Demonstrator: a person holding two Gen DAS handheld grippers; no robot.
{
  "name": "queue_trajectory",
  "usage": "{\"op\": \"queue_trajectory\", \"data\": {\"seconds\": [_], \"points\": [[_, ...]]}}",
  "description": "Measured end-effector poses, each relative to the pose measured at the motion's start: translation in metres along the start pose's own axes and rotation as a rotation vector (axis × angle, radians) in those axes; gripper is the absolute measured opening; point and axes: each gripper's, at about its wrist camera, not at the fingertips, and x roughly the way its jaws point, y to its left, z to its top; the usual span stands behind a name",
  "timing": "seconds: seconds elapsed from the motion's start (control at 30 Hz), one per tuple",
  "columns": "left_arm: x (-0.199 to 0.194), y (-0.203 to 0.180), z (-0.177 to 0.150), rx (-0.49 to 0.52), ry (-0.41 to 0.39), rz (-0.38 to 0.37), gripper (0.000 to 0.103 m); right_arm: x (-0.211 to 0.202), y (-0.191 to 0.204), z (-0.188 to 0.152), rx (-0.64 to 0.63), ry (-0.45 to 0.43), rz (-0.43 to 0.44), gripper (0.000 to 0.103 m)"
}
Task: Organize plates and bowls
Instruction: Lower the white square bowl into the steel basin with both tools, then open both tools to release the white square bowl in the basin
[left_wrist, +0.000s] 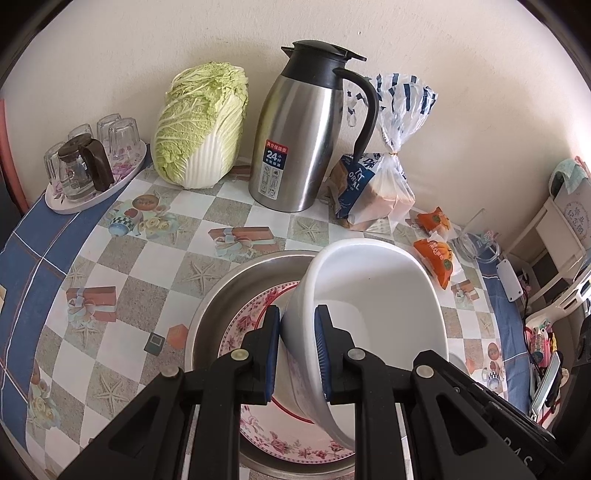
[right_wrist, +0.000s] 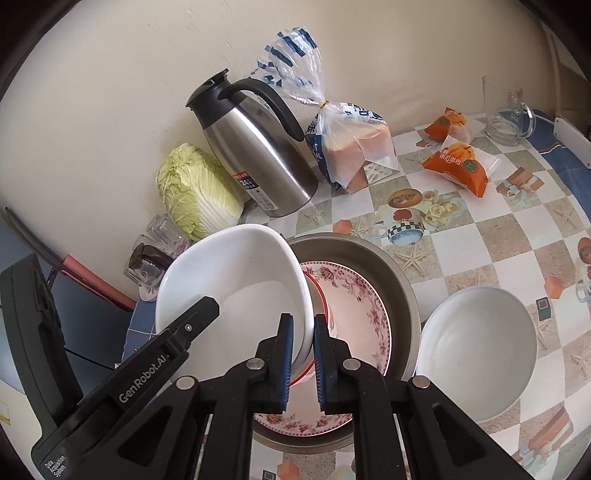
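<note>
At the bottom centre of each view, both grippers pinch the same tilted white bowl (left_wrist: 373, 291) by its rim: the left gripper (left_wrist: 297, 332) from one side, the right gripper (right_wrist: 303, 339) from the opposite side, fingers pressed on the wall. The bowl hangs over a steel basin (right_wrist: 391, 273) that holds a flowered plate (right_wrist: 362, 306). At lower right of the right wrist view, a second white bowl (right_wrist: 476, 350) stands empty on the desk (left_wrist: 155, 266), just beside the basin. Farther up are a steel thermos jug (left_wrist: 295, 140), a cabbage (left_wrist: 199, 125), bagged bread (right_wrist: 354, 147), and at upper left a tray of glasses (left_wrist: 96, 162).
</note>
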Motion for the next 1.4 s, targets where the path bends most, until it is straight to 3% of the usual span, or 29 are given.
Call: {"op": "queue_trajectory", "data": {"seconds": [1.4], "points": [[0.020, -0.001, -0.003, 0.036, 0.076, 0.063, 0.020, 0.019, -0.006, 0.001, 0.031, 0.035, -0.008, 0.013]]}}
